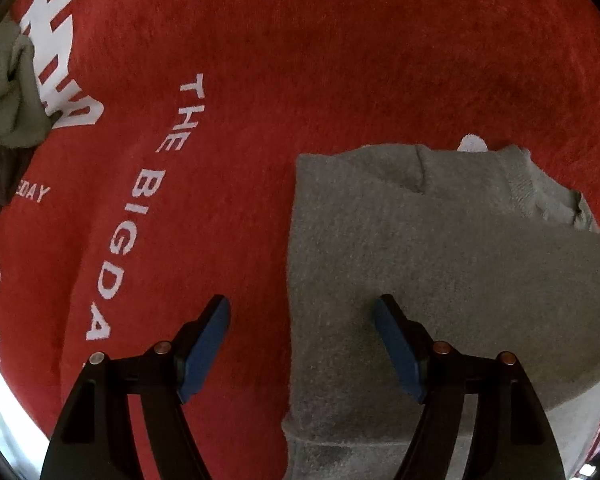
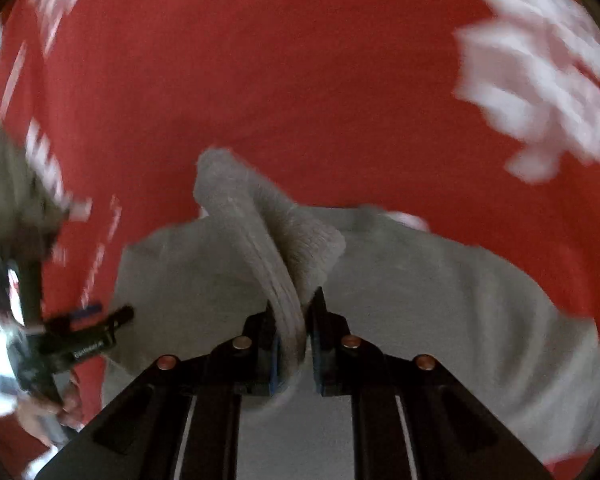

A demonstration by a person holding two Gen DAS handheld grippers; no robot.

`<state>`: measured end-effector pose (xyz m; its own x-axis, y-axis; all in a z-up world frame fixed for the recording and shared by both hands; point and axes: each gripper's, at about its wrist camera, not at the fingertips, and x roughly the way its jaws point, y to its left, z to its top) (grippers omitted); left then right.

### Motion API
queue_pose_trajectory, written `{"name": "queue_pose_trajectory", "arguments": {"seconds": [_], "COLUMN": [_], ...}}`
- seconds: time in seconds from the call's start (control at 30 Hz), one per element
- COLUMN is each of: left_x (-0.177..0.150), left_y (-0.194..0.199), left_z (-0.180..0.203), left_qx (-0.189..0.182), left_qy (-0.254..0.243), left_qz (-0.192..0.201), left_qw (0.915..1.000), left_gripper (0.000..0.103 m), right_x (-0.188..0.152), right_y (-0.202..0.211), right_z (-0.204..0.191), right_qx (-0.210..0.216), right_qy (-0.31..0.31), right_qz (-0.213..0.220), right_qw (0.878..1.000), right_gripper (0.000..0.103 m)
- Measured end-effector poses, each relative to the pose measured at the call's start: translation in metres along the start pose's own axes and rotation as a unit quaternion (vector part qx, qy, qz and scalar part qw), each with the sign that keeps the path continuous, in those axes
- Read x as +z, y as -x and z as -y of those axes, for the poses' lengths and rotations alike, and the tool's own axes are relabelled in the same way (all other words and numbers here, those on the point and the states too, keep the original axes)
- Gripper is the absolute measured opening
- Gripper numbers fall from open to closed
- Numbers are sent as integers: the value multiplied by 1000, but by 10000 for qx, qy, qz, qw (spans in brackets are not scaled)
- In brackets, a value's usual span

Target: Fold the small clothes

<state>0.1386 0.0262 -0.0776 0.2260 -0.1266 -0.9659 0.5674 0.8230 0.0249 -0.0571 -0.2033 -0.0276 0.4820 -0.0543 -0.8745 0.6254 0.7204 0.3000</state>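
Grey knit sweater (image 2: 420, 300) lies flat on the red blanket (image 1: 340, 60), its ribbed cuff pinched between the clenched right gripper (image 2: 296, 332) while the left gripper (image 1: 302, 344) gapes empty astride its edge, so one-sided pulling may drag the fold askew.

Right wrist view smeared by blur; white print (image 2: 540, 80) unreadable. Grey garment (image 1: 440, 260) cut off by frame bottom.
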Motion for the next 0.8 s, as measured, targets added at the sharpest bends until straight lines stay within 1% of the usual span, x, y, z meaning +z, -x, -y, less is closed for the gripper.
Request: {"name": "queue_pose_trajectory", "arguments": {"seconds": [0.03, 0.07, 0.1, 0.13, 0.17, 0.2, 0.23, 0.27, 0.33, 0.37, 0.4, 0.47, 0.53, 0.57, 0.63, 0.67, 0.7, 0.73, 0.8], "left_x": [2, 1, 3, 2, 3, 4, 4, 4, 3, 3, 1, -4, -6, -8, -15, -18, -20, -24, -30], "left_y": [0, 0, 0, 0, 1, 1, 2, 4, 9, 11, 15, 22, 23, 24, 27, 29, 30, 32, 36], "left_z": [0, 1, 0, 1, 1, 2, 2, 3, 2, 1, -1, -6, -15, -18, -25, -28, -31, -34, -40], "left_qx": [22, 25, 36, 54, 75, 97, 107, 121, 103, 88, 68, 37, 5, -7, -57, -75, -90, -116, -124], "left_qy": [-9, -25, -30, -59, -98, -137, -156, -181, -169, -159, -149, -124, -80, -54, 4, 28, 51, 75, 97], "left_qz": [-3, 8, 16, 31, 46, 52, 49, 26, -25, -32, -24, -17, -38, -53, -75, -75, -76, -71, -47], "left_qw": [10000, 10000, 10000, 10000, 9999, 9998, 9998, 9998, 9998, 9998, 9999, 9999, 10000, 10000, 10000, 9999, 9999, 9999, 9999], "left_gripper": [76, 76, 76, 76, 76, 76, 76, 76, 76, 76, 76, 76, 76, 76, 76, 76, 76, 76, 76], "right_x": [-7, -19, -28, -41, -54, -66, -76, -83, -88, -88, -86, -72, -52, -36, -14, 0, 5, 12, 20], "right_y": [6, 11, 12, 13, 12, 13, 14, 18, 30, 36, 41, 42, 34, 20, -6, -28, -39, -52, -92], "right_z": [21, 49, 65, 82, 102, 113, 121, 125, 119, 114, 104, 72, 37, 5, -47, -83, -99, -124, -175], "right_qx": [111, 184, 147, 120, 24, -110, -207, -223, -591, -639, -524, -199, 273, 556, 947, 1151, 1236, 1286, 1414], "right_qy": [-386, -921, -1190, -1449, -1786, -2004, -2168, -2223, -2113, -2029, -1910, -1435, -627, -125, 557, 968, 1190, 1468, 1937], "right_qz": [11, -13, -25, -68, -223, -363, -459, -443, -542, -566, -536, -564, -701, -792, -958, -1094, -1154, -1213, -1412], "right_qw": [9992, 9956, 9928, 9894, 9837, 9790, 9749, 9737, 9741, 9755, 9787, 9878, 9952, 9952, 9893, 9825, 9784, 9732, 9605], "right_gripper": [15, 15, 17, 32, 45, 66, 64, 64, 65, 65, 65, 65, 65, 65, 65, 65, 65, 65, 65]}}
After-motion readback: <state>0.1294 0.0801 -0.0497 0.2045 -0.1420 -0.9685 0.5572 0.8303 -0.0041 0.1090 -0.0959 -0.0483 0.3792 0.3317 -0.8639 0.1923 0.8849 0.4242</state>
